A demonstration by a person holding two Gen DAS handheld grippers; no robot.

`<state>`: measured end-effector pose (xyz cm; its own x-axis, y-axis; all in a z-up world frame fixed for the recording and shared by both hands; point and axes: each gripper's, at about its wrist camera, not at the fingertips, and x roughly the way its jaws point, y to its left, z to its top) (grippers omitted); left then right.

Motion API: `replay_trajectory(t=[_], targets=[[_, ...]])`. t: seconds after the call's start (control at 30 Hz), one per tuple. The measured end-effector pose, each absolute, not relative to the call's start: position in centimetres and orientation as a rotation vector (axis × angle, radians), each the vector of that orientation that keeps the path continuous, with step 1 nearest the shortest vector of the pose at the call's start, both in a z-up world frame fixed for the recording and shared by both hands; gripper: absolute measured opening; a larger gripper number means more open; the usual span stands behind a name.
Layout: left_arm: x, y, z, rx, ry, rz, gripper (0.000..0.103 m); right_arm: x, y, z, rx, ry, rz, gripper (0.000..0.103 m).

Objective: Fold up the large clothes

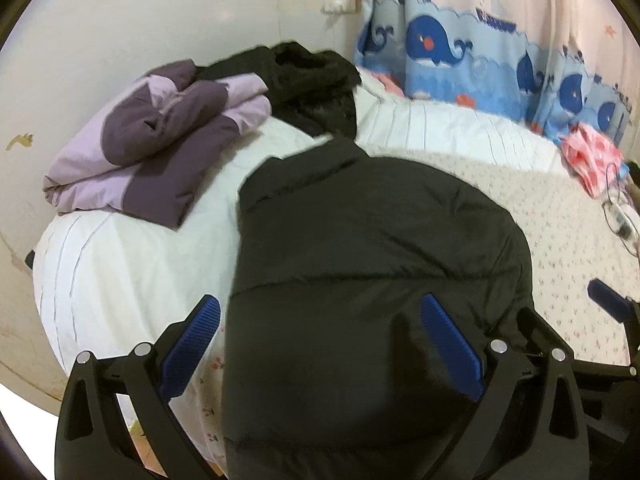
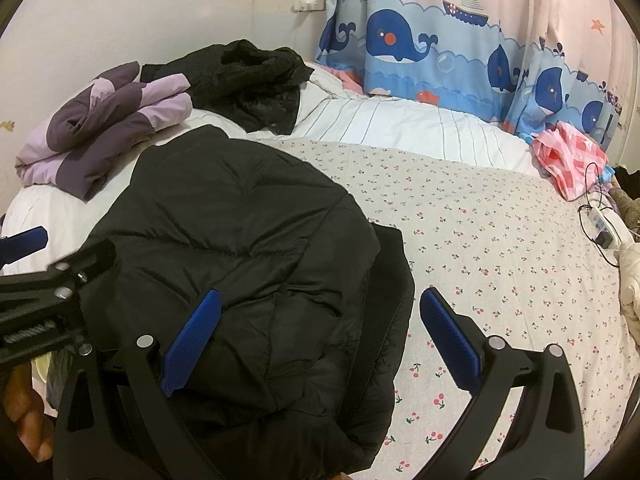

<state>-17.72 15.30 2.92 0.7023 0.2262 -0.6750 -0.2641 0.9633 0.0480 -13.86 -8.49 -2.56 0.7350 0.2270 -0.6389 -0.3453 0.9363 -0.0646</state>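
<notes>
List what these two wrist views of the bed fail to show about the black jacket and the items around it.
- Black jacket: its near hem is cut off by the bottom edge and the gripper frames in both views.
- Its sleeves: tucked under or out of sight; cannot tell.
- Dark heap: too crumpled and blurred to name in the left view.
- Power strip: small, at the right view's edge.

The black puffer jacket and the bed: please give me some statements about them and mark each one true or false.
1. The black puffer jacket lies on the bed. True.
2. The right gripper is clamped on the jacket. False: its jaws stand open.
3. A purple jacket lies folded near the wall. True.
4. The curtain shows elephants. False: it shows whales and boats.
5. The left gripper is open. True.
</notes>
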Motion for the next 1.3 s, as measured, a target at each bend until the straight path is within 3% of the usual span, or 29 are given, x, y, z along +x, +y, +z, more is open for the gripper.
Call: replay_trajectory(t=[1.3], targets=[[-17.17, 15.01, 3.06, -0.052, 0.756, 0.271, 0.096, -14.19, -9.06, -2.34, -0.165, 0.672, 0.299, 0.096]])
